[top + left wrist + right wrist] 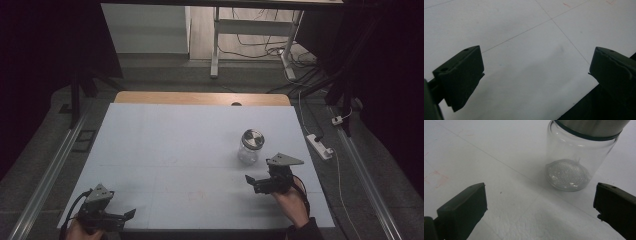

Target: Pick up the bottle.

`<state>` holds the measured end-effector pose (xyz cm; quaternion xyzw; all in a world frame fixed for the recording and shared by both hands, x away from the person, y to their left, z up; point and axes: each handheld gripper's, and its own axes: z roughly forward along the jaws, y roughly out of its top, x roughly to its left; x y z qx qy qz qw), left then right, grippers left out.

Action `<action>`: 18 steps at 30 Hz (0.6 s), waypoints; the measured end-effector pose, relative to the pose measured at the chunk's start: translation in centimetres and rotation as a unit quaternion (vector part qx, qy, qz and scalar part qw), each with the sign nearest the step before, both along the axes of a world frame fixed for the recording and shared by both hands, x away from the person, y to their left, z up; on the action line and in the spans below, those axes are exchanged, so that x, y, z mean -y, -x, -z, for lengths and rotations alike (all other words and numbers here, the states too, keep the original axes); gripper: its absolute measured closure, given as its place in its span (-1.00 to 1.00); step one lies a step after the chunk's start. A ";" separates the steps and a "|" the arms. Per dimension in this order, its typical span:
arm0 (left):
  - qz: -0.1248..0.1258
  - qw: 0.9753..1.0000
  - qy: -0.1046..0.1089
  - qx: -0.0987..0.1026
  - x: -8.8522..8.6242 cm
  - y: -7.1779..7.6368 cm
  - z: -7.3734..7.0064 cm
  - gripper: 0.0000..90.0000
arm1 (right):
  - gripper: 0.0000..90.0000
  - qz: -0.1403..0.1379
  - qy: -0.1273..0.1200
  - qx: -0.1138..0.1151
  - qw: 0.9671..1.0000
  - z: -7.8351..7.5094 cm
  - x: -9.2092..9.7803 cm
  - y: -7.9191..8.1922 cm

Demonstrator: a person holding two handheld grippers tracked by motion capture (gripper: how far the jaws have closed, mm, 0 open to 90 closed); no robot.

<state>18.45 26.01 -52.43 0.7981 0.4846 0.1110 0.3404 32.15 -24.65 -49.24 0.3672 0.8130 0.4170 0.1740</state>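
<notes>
the glass jar [250, 146] with its metal lid [253, 137] stands upright on the white table [175, 150], right of centre in the high view and at the upper right of the right gripper view [571, 157], where it looks empty. the right gripper [254, 183] sits just below it in the high view, near but not touching, jaws spread wide with nothing between them. the left gripper [127, 216] is well apart at the lower left by the table's near edge, its jaws likewise spread over bare table [524, 50].
</notes>
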 end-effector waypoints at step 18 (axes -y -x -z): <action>0.003 1.000 -0.005 -0.002 0.1 -0.1 0.0 -0.99 | -1.00 0.037 -0.011 -0.009 0.999 0.0 0.0 -3.9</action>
